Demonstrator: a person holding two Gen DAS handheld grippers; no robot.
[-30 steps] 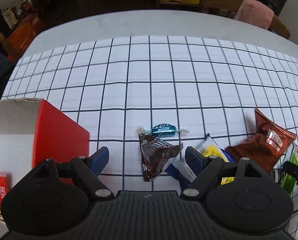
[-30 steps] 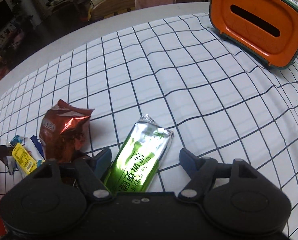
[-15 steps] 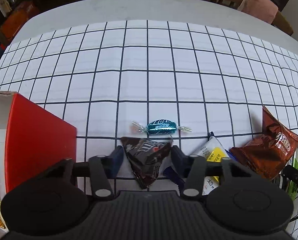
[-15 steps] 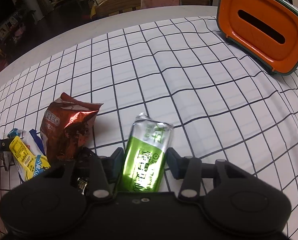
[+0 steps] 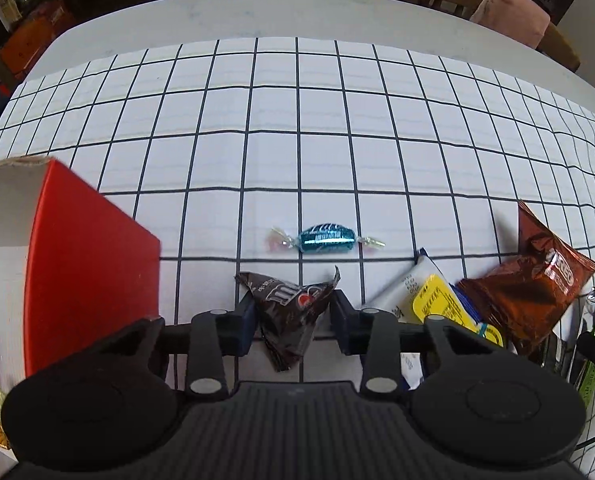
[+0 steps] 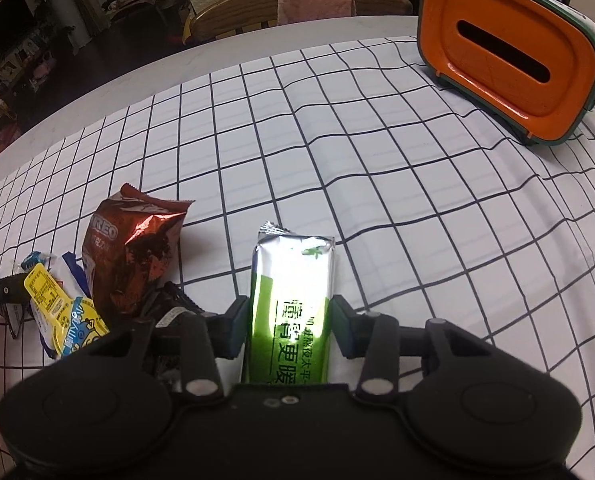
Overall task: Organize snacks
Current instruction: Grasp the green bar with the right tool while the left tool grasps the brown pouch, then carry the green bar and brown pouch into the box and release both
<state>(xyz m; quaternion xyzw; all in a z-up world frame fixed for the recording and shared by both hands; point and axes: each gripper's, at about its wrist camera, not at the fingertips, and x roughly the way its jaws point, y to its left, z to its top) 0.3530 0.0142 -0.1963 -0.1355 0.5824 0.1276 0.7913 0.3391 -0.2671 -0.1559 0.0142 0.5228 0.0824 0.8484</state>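
While both grippers are closing on their loads at once, the main risks are lying with the soft wrappers and the crowded pile. Starting with the largest item, the red box point(image 5: 89, 264) is standing at the near left with snacks already inside, and it is looking like the likely destination; its tall near wall is sitting just beside the left gripper point(image 5: 291, 314), so a low carry is risking a snag on the rim. The copper Oreo bag point(image 6: 135, 256) is leaning upright in the pile, close to the right gripper point(image 6: 291, 322), and a sideways sweep is liable to topple it. The green sachet point(image 6: 291, 300) is lying flat at the near centre, its long axis running near to far and its crimped silver end pointing far; the right gripper is clamping narrowly across its short width, well toward the near end, so the free far end is likely to droop or pivot when raised. The brown M&M's packet point(image 5: 289, 316) is sitting pinched between the left gripper's narrowed jaws, its wide crimped edge pointing far and its taper pointing near; the hold is falling on loose film, so the contents are apt to shift and slip. The teal candy point(image 5: 326, 239) is lying crosswise just beyond, and the yellow-and-blue pouch point(image 5: 437, 300) is resting to the right.
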